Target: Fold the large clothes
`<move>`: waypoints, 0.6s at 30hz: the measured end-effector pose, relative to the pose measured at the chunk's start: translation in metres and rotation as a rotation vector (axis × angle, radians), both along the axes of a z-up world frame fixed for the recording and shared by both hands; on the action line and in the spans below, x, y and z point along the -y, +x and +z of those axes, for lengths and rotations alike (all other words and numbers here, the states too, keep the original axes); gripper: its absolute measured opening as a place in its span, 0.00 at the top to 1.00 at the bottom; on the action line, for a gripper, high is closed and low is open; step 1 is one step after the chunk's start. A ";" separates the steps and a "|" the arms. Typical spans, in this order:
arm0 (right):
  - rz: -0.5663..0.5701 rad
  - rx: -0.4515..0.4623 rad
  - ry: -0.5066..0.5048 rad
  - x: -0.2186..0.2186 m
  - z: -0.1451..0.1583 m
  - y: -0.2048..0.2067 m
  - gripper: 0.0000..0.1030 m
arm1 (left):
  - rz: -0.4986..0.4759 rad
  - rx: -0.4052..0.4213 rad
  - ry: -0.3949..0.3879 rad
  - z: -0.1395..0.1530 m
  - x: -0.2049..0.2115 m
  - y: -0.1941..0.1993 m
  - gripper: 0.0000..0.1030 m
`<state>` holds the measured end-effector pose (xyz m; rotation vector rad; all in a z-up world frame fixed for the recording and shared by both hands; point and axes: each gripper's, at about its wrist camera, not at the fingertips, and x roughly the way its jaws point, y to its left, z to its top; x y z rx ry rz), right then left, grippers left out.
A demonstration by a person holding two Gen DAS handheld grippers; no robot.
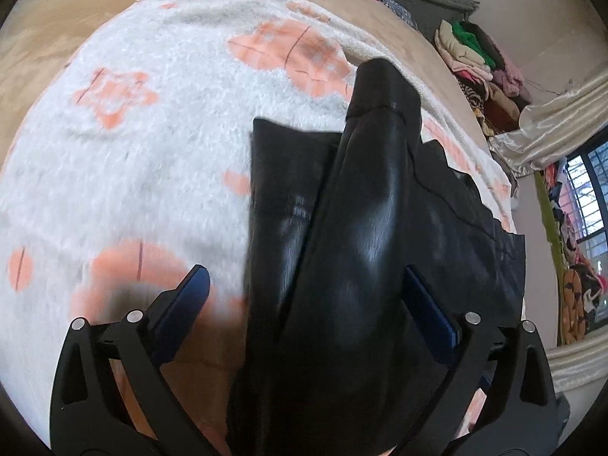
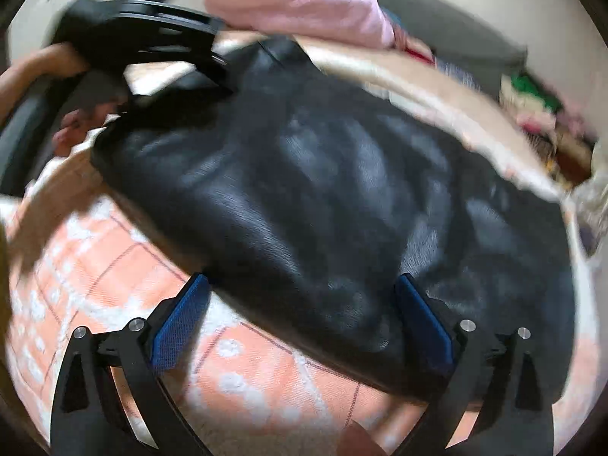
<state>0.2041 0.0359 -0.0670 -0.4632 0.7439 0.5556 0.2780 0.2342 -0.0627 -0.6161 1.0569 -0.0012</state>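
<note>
1. Blue pads of our left gripper (image 1: 304, 296) sit closest to the lens, spread wide, nothing pinched. One pad hangs over the blanket (image 1: 125, 159), the other over the jacket (image 1: 364, 205); whether it touches the leather, can't tell.
2. Right gripper (image 2: 302, 304) is the same: jaws wide apart, released, straddling the near edge of the jacket (image 2: 326, 197) with no grip on it.
3. Jacket lies flat on the white-and-peach flower blanket on the bed, straight ahead of and below both grippers.
4. Key relation: in the left view the long axis runs away from us, with a sleeve (image 1: 380, 121) laid lengthwise on top and its cuff at the far end. In the right view the body spreads across the frame, so the right gripper faces a long side edge.
5. Left gripper (image 2: 159, 38) shows in the right view over the far-left end of the jacket. Each hand has its own end; neither is clearly nearer.
6. Look: black, glossy, leather-like, stiff soft creases, already partly folded with the sleeve tucked in. Our read: it will hold a crease but slide on the pads.
7. Next grab needs an edge, not the flat panel.
</note>
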 end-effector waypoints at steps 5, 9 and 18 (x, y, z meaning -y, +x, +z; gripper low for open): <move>0.126 0.178 -0.105 -0.043 0.001 -0.028 0.06 | -0.018 -0.002 -0.011 -0.003 -0.007 0.018 0.10; 0.185 0.261 -0.205 -0.073 -0.009 -0.030 0.08 | -0.029 -0.005 -0.040 -0.006 -0.013 0.022 0.10; 0.208 0.354 -0.263 -0.098 -0.010 -0.031 0.41 | -0.039 0.036 -0.132 -0.005 -0.018 0.018 0.51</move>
